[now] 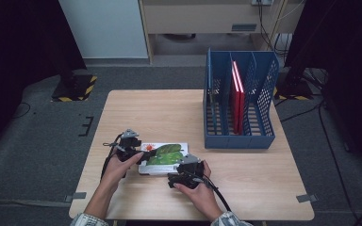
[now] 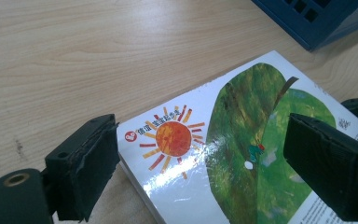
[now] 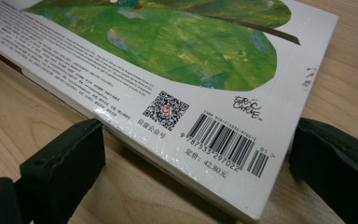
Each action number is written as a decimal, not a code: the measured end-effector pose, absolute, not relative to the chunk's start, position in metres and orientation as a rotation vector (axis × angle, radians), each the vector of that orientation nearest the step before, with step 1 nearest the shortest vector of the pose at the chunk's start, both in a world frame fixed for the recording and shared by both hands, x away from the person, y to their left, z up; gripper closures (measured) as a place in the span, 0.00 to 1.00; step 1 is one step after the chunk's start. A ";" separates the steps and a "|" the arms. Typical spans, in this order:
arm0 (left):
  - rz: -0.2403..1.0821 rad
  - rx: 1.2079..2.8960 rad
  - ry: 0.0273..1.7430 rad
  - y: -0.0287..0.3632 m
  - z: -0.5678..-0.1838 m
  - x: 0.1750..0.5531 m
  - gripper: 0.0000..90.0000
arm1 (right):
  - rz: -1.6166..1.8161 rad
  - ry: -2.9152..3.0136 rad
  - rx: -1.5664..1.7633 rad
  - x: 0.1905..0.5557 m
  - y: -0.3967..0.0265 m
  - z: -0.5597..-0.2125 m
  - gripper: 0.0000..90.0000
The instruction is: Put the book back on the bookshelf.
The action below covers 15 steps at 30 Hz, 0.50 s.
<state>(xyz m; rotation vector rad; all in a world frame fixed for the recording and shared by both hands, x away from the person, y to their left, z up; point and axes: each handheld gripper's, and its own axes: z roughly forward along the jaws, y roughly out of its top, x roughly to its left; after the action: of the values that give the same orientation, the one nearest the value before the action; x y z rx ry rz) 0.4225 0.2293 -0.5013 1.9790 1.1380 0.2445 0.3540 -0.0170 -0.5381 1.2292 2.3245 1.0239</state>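
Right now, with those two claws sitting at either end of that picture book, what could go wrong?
1. Both the left gripper and the right gripper stand open, straddling corners of the book; neither pad presses on it, so lifting now would probably leave it behind.
2. The cover looks glossy; a corner pinch might slip.
3. The blue file rack has narrow slots, with red books already in one; the book could catch on a divider.

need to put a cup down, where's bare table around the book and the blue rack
Bare table: the far-left stretch, from the book to the far edge, left of the blue rack; also the near-right corner. Crowded at the near edge, where left gripper and right gripper flank the book.
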 end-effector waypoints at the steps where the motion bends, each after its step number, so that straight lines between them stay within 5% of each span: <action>1: 0.245 1.979 1.141 0.230 -0.502 0.423 0.11 | 1.024 2.323 1.233 0.354 -0.017 -0.538 0.04; 15: 0.207 2.038 1.123 0.242 -0.511 0.405 0.10 | 1.031 2.321 1.239 0.355 -0.017 -0.538 0.04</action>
<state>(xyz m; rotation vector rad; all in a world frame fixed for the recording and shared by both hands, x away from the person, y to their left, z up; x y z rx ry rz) 0.4048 0.2418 -0.5106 2.0382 1.1229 0.2067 0.3545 -0.0171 -0.5380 1.2393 2.3206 1.0312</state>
